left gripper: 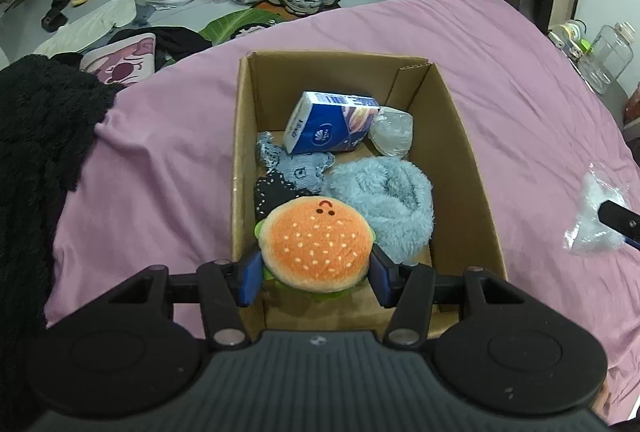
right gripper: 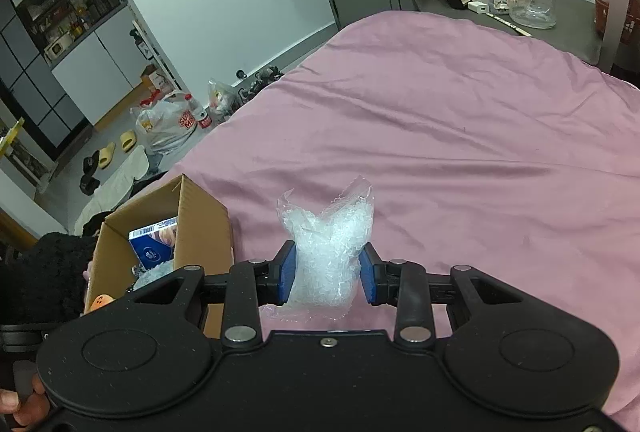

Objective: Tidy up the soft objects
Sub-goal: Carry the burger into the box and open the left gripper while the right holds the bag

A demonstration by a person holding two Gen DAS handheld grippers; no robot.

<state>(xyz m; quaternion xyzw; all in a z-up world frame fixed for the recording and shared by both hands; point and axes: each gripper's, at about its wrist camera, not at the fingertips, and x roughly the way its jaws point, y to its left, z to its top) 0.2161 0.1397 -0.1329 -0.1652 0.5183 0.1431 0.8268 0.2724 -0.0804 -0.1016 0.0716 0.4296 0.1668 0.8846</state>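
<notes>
Both my grippers are loaded, over the pink bedspread (right gripper: 460, 136).

My left gripper (left gripper: 316, 278) clamps the round orange plush hamburger toy (left gripper: 316, 244) above the near end of the open brown cardboard box (left gripper: 464, 168). My right gripper (right gripper: 327, 272) pinches the crumpled clear bubble-wrap bundle (right gripper: 326, 244) right of that box, above the bed.

Between the left gripper's (left gripper: 316, 272) matt blue pads sits a plush burger (left gripper: 316, 246), velvety cloth. Ahead, the box (left gripper: 472, 168) is plain matt cardboard. The right gripper (right gripper: 327, 272) pinches a crinkly, glossy clear plastic bag (right gripper: 326, 240) over a smooth pink sheet (right gripper: 460, 136).
</notes>
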